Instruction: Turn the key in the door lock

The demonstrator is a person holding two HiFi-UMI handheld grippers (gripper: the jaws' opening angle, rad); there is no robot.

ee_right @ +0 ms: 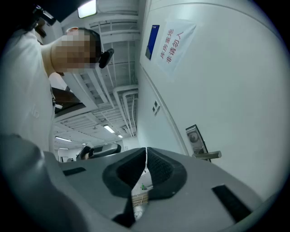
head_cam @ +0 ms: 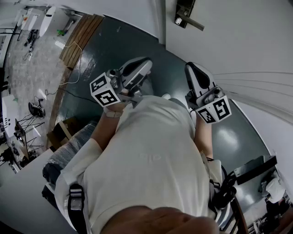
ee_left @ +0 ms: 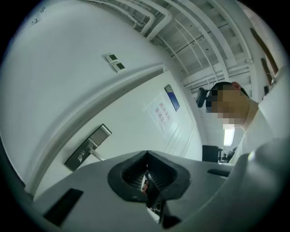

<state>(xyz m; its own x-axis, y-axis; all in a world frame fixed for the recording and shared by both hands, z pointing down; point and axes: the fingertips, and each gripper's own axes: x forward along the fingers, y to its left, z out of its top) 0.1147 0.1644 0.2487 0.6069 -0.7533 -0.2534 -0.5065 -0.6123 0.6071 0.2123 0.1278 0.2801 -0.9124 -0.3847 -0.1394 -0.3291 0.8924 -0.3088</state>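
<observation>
The white door (head_cam: 238, 41) stands ahead of me. Its dark lock plate (head_cam: 183, 13) and lever handle (head_cam: 196, 23) are at the top of the head view; I cannot make out a key there. Both grippers are held up in front of the person's chest, well short of the lock. My left gripper (head_cam: 147, 61) is shut with nothing between its pads, and its own view shows the lock plate (ee_left: 87, 147) to the left. My right gripper (head_cam: 188, 67) is shut and empty too, with the lock plate (ee_right: 195, 139) and lever handle (ee_right: 209, 155) to its right.
A paper sign (ee_right: 170, 45) hangs on the door. Dark green floor (head_cam: 114, 45) lies below, with a wooden pallet (head_cam: 80, 39) at the far left, a cardboard box (head_cam: 62, 132) beside the person and dark equipment (head_cam: 256, 169) at the lower right.
</observation>
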